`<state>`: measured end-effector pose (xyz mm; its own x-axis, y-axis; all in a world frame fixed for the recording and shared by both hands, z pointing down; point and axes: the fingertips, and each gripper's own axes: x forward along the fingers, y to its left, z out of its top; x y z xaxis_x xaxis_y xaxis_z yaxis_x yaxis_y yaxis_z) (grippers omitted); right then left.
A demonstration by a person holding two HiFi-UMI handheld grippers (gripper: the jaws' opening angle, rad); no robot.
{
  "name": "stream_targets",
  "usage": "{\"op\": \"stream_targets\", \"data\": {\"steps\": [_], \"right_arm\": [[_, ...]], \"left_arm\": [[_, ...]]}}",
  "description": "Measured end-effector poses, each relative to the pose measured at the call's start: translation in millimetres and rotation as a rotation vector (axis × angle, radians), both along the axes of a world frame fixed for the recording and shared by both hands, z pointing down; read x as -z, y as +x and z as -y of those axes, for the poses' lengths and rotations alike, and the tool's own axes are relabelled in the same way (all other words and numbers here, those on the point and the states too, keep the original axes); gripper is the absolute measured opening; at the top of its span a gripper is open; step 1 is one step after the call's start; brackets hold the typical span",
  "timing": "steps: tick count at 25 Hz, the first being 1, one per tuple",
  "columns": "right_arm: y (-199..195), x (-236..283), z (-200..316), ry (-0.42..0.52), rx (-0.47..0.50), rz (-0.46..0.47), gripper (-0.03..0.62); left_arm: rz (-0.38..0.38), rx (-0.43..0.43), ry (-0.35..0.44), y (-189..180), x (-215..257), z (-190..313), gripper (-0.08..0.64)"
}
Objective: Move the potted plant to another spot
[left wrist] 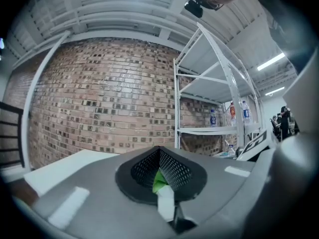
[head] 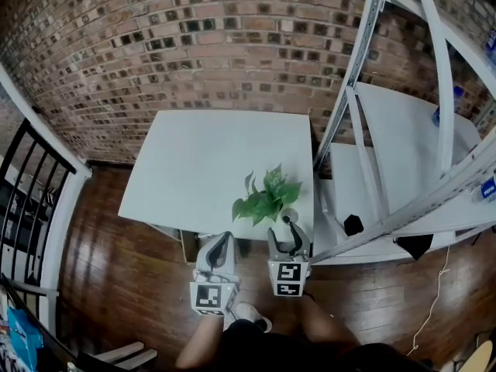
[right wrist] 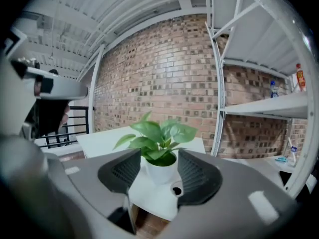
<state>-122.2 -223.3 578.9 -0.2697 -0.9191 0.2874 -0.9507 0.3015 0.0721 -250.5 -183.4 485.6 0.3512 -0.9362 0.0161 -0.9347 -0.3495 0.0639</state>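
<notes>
The potted plant (head: pixel 266 198), green leaves in a small white pot (right wrist: pixel 160 171), stands near the front right corner of the white table (head: pixel 201 153). My right gripper (head: pixel 291 227) is at that table edge, right in front of the pot. In the right gripper view its jaws (right wrist: pixel 158 176) stand apart on either side of the pot, and the pads do not press on it. My left gripper (head: pixel 221 242) hangs just left of it, off the table's front edge. Its jaws (left wrist: pixel 162 176) are closed to a narrow slit, through which a sliver of the plant (left wrist: pixel 159 182) shows.
White metal shelving (head: pixel 403 153) stands directly right of the table, its post close to the plant. Bottles (right wrist: pixel 300 77) sit on a shelf. A brick wall (head: pixel 194 45) runs behind the table. A black railing (head: pixel 23 177) is at the left, above the wooden floor (head: pixel 116 285).
</notes>
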Motion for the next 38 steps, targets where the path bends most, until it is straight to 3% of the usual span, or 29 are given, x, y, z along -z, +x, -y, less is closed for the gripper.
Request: {"op": "stream_targets", "data": {"steps": [3, 6, 9, 14, 20, 26, 38], "right_arm": [[7, 39, -11, 0.062, -0.001, 0.018, 0.151], [16, 68, -20, 0.098, 0.005, 0.036, 0.004], [25, 81, -27, 0.105, 0.016, 0.051, 0.002], [38, 95, -36, 0.113, 0.016, 0.058, 0.002], [39, 97, -50, 0.107, 0.01, 0.05, 0.002], [32, 102, -50, 0.103, 0.031, 0.069, 0.002], [23, 97, -46, 0.086, 0.062, 0.071, 0.002]], "left_arm": [[0.022, 0.051, -0.006, -7, 5, -3, 0.015], [0.005, 0.074, -0.015, -1, 17, -8, 0.015], [-0.034, 0.061, -0.022, 10, 18, -14, 0.015], [0.054, 0.029, -0.001, 34, 34, -25, 0.015], [0.006, -0.006, -0.012, 48, 38, -34, 0.015], [0.049, -0.023, -0.005, 56, 35, -29, 0.015], [0.063, -0.04, -0.017, 63, 29, -23, 0.015]]}}
